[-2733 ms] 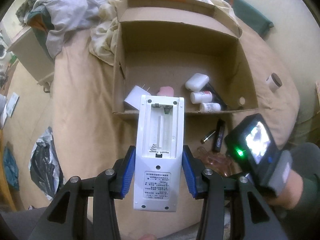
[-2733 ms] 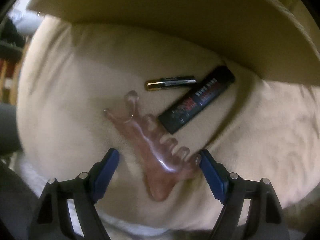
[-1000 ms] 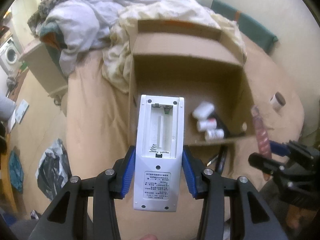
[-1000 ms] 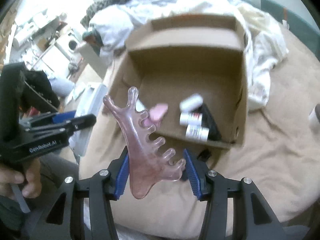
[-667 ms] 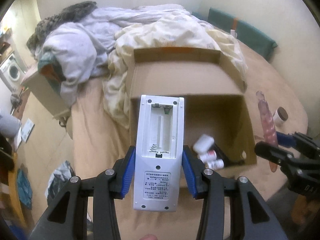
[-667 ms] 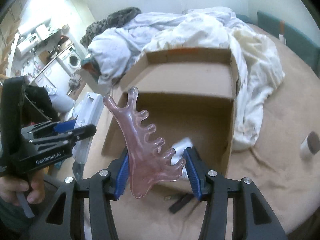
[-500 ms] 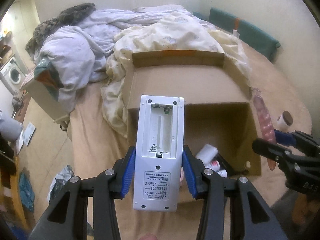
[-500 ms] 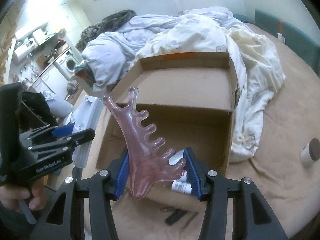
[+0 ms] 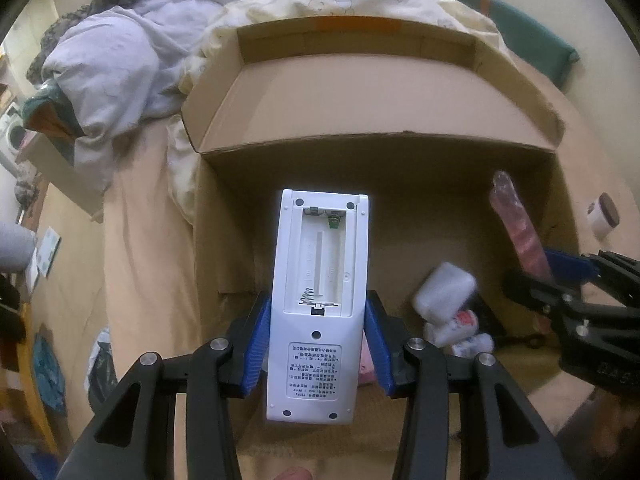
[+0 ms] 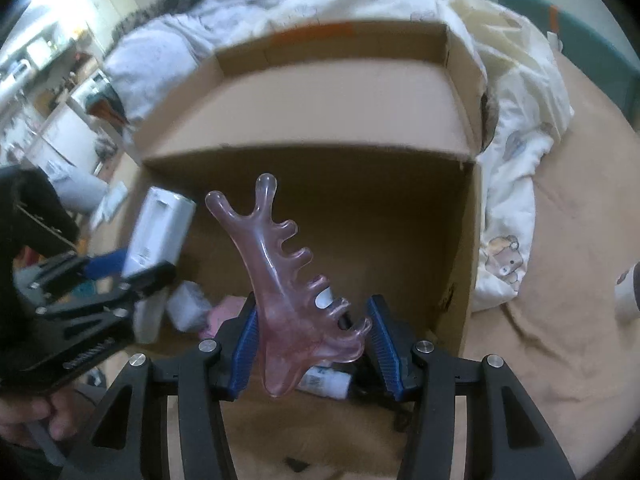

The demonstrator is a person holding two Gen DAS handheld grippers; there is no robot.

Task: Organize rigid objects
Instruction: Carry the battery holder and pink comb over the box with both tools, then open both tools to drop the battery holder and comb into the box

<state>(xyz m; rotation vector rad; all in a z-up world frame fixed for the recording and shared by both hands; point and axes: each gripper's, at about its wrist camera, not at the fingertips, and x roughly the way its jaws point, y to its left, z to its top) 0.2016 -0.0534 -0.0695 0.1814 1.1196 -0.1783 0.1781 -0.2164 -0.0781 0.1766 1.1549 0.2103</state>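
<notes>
Left tool (image 9: 317, 342) clamps remote (image 9: 318, 280) — right view alone shows comb's (image 10: 296, 300) teeth.

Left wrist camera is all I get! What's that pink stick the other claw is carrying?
Observer: The right wrist camera shows it flat-on. It's a see-through pink plastic comb with a forked top and a row of round teeth down its right edge.
Operator: Is the claw squeezing it?
Observer: Yes, the right claw clamps the comb's wide bottom end from both sides.
Operator: Who holds my claw?
Observer: A hand grips the handle of the left claw, at that picture's lower left.
</notes>
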